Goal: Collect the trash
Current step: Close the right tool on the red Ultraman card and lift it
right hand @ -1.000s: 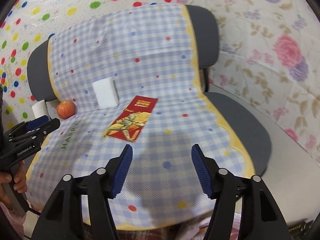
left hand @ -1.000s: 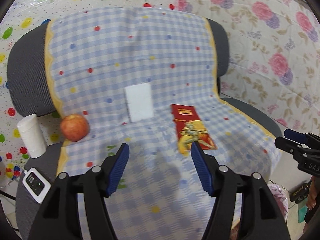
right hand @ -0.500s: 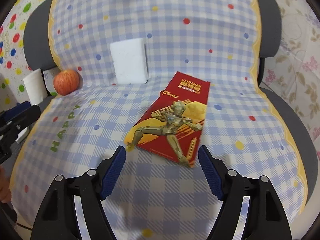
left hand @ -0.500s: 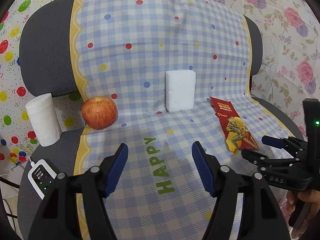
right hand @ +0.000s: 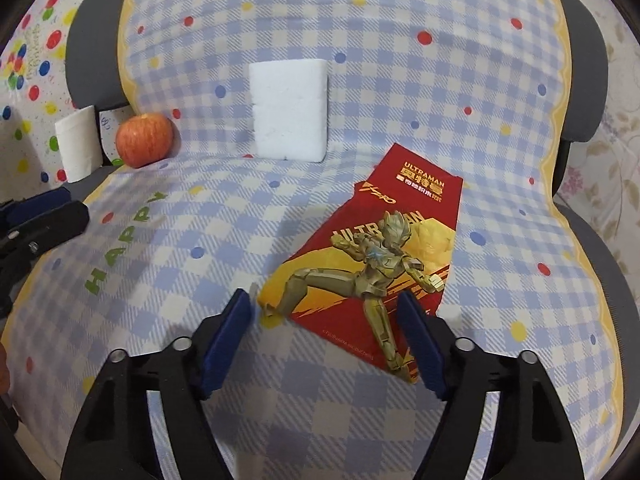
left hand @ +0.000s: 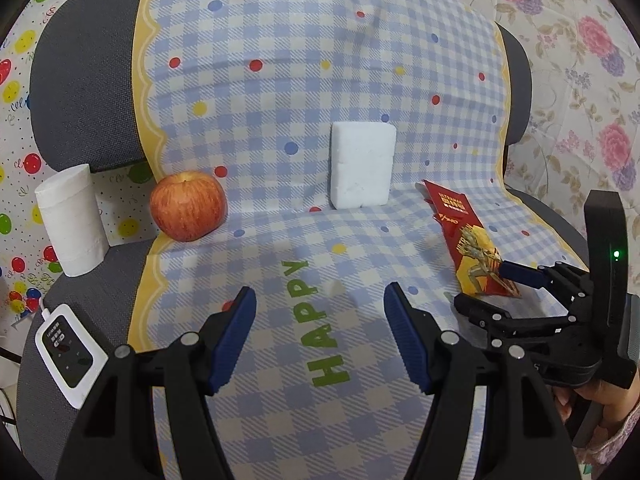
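Observation:
A red and gold wrapper [right hand: 400, 216] lies flat on the checked cloth [right hand: 500, 128] that covers the chair seat. Its near end lies between the fingers of my right gripper [right hand: 322, 298], whose jaws are closing without pressing on it. In the left wrist view the same wrapper [left hand: 460, 220] sits at the right, with the right gripper [left hand: 480, 284] at its near end. A white foam block [right hand: 288, 108] leans on the backrest. My left gripper [left hand: 319, 292] hovers open over the green lettering, with nothing between its fingers.
A red apple [left hand: 187, 206] rests at the cloth's left edge. A white tissue roll [left hand: 70, 220] stands on the grey seat beside it. A white device with a cable [left hand: 68, 350] lies at the seat's front left. Patterned sheets hang behind the chair.
Both grippers came down and closer to the seat. The right one advanced until the wrapper's near end lay between its fingers. The left one shifted toward the lettering.

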